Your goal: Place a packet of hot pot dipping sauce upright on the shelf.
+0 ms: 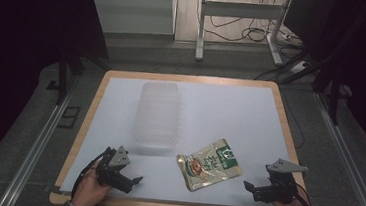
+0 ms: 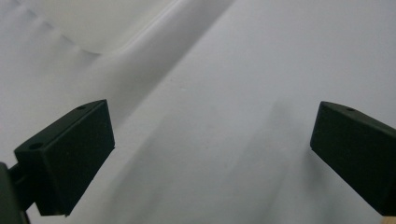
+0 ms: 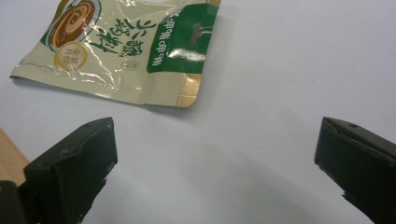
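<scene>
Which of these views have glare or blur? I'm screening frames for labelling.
High view: dim with dark surroundings; the clear tray is faint. Left gripper view: soft, smeared tray edge. Right gripper view: sharp, with glare on the snack pouch.

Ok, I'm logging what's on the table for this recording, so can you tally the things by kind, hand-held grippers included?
Clear plastic container: 1
Snack pouch, cream and green: 1
Hand-held grippers: 2, the left hand-held gripper and the right hand-held gripper, both open and holding nothing
Total: 4
</scene>
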